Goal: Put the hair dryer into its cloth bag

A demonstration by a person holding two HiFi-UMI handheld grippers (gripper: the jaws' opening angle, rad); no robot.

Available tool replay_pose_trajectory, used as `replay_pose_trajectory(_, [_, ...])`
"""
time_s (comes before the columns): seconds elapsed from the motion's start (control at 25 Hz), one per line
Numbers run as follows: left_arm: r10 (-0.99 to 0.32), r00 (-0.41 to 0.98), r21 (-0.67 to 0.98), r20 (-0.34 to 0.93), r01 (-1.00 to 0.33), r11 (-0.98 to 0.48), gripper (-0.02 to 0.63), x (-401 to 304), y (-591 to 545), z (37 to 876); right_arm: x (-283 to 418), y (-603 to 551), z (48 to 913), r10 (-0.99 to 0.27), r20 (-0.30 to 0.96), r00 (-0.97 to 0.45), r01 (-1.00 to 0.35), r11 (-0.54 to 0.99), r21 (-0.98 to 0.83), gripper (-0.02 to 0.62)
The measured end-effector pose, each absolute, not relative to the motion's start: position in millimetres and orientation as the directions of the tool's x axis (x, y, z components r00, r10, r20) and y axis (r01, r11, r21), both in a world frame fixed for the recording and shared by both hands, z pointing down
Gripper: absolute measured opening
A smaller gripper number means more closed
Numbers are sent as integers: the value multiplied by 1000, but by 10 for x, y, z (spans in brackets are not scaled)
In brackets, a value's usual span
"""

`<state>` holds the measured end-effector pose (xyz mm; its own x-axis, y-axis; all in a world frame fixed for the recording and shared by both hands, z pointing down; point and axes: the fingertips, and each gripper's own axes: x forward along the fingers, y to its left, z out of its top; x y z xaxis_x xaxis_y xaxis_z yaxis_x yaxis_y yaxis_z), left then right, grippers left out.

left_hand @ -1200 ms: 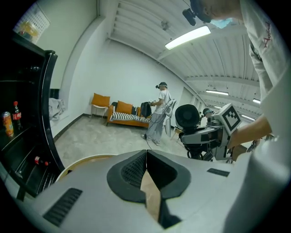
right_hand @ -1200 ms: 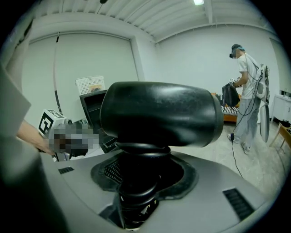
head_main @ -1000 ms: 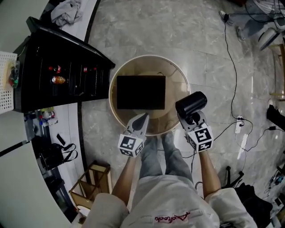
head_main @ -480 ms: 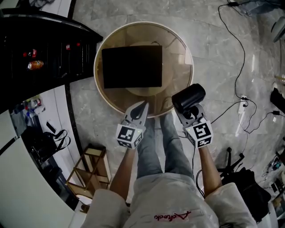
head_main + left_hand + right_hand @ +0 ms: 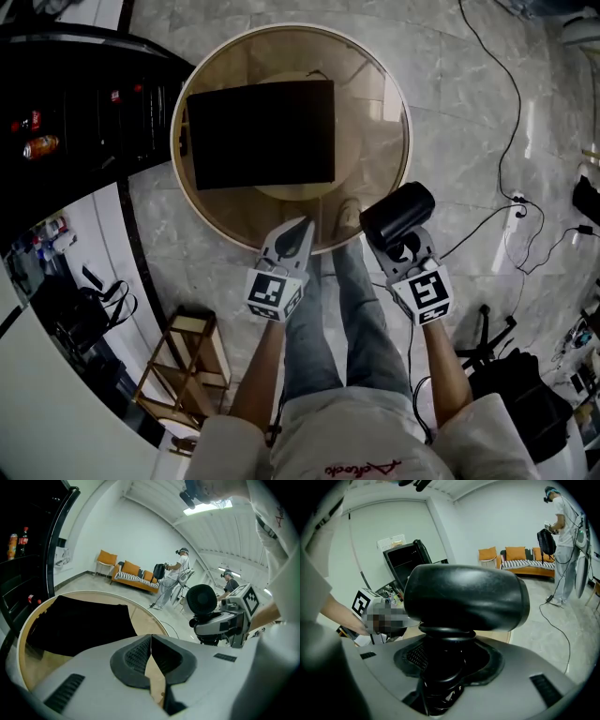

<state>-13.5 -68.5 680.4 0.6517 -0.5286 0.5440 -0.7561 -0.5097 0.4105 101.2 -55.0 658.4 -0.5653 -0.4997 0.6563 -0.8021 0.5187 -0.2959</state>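
Note:
The black cloth bag (image 5: 261, 134) lies flat on the round glass-topped wooden table (image 5: 375, 112); in the left gripper view the bag (image 5: 79, 623) is ahead and to the left. My left gripper (image 5: 298, 228) is shut with nothing in it, its tip (image 5: 151, 638) over the table's near rim. To its right, my right gripper (image 5: 405, 246) is shut on the handle of the black hair dryer (image 5: 397, 214). The dryer's barrel (image 5: 464, 597) stands crosswise above the jaws, just off the table's near right edge.
A black cabinet (image 5: 84, 122) with bottles stands left of the table. A wooden rack (image 5: 183, 370) sits on the marble floor at lower left. Cables (image 5: 506, 141) trail across the floor at right. Beyond the table are an orange sofa (image 5: 133, 573) and two people (image 5: 176, 581).
Both grippers have sunk toward the table's near rim, the right one still holding the hair dryer. The table and bag now sit larger and higher in the head view.

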Motion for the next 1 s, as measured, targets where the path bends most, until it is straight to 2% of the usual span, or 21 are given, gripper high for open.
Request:
replay_pose_trajectory(0.6, [-531,648,410,547,-760,-505,32,78,-1296,7500,984,-871,7102,-515,635,-576,-791,546,-276,198])
replay_pose_trajectory(0.76, [-540,600,301,590,-785,-542,34,194,-1393,7558,1039,-880,7135,-529,630,-569,-799,537,-270,198])
replay_pose_trajectory(0.8, [-538,578,258,614,-791,-555,43,230,-1404,7585,1060,-874,7146,-528,634,-565,-801,535,-269,198])
replay_pose_trajectory(0.88, [-507,527,185,683,-795,-577,237,314,-1396,7715,1104,-863,7175,-520,648,-556,-805,531,-264,198])
replay_pose_trajectory(1.0, [-466,427,49,775,-776,-629,247,402,-1374,7894,1124,-877,7191,-529,644,-553,-809,526,-263,198])
